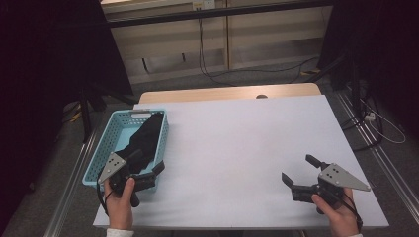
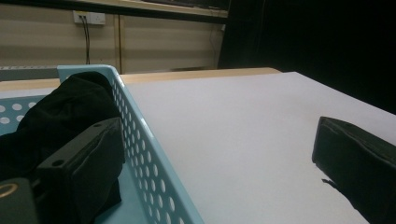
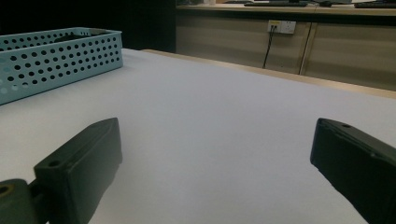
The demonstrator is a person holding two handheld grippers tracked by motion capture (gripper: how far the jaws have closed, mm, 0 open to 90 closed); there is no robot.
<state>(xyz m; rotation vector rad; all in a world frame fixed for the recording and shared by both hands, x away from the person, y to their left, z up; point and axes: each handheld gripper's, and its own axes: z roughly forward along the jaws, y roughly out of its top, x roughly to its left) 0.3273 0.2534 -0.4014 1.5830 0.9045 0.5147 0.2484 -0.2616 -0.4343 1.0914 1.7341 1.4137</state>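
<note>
**Straddling the basket wall with my left hand-held gripper**

Lying in the light blue basket (image 1: 111, 132) is a black cloth (image 1: 146, 136); it is bunched up and runs from the far right corner toward the near end. The basket stands at the left edge of the table (image 1: 237, 148), which has a white top. My left hand-held gripper (image 1: 144, 165) is at the near right corner of the basket, with its jaws wide apart and gripping nothing. In the left gripper view one jaw is inside the basket, just beside the cloth (image 2: 60, 116), and the other jaw is outside, above the bare table; the basket wall (image 2: 149, 154) passes between them. I cannot tell if the inner jaw touches the cloth. My right hand-held gripper (image 1: 299, 171) is near the right front corner of the table, well apart from the basket, jaws also spread and empty.
</note>
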